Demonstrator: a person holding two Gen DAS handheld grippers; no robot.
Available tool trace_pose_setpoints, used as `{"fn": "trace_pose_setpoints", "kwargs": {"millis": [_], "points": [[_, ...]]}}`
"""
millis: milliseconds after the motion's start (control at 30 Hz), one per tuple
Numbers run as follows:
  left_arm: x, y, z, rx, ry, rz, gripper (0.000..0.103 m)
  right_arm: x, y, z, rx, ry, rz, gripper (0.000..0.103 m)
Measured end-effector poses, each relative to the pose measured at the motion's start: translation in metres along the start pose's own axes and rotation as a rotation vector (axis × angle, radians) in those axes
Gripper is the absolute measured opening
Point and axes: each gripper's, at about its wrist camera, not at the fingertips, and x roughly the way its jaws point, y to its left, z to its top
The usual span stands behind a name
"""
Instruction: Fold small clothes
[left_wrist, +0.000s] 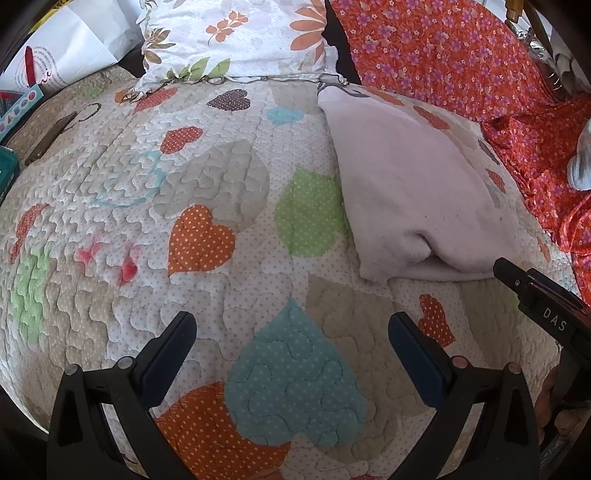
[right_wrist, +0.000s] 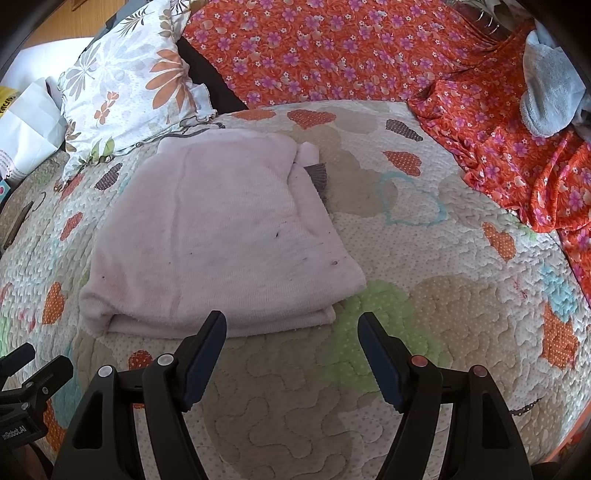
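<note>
1. A soft, fuzzy pale pink cloth (right_wrist: 218, 236) lies folded flat on the bed. It makes a thick, nearly square pad with rounded edges and a few tiny dark specks on top.
2. Under it is a puffy quilt (right_wrist: 461, 332) with wavy stitching, small dots and heart patches in orange, green, blue and tan.
3. The left gripper (left_wrist: 291, 325) has two black fingers standing wide apart over a blue heart. Nothing is between them.
4. The right gripper (right_wrist: 291, 325) is also spread wide and holds nothing. The pink cloth is just past its left finger.
5. A pillow (right_wrist: 129, 85) with big flowers sits behind the cloth.
6. A thin orange sheet (right_wrist: 332, 48) with purple flowers lies crumpled along the far side.
</note>
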Motion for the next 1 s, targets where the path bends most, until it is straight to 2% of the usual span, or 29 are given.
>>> {"fn": "trace_pose_setpoints", "kwargs": {"millis": [1000], "points": [[0.0048, 0.0041, -0.0004, -0.005, 0.024, -0.014, 0.103, 0.0029, 0.0043, -0.0029, -0.016, 0.004, 0.003, 0.079]]}}
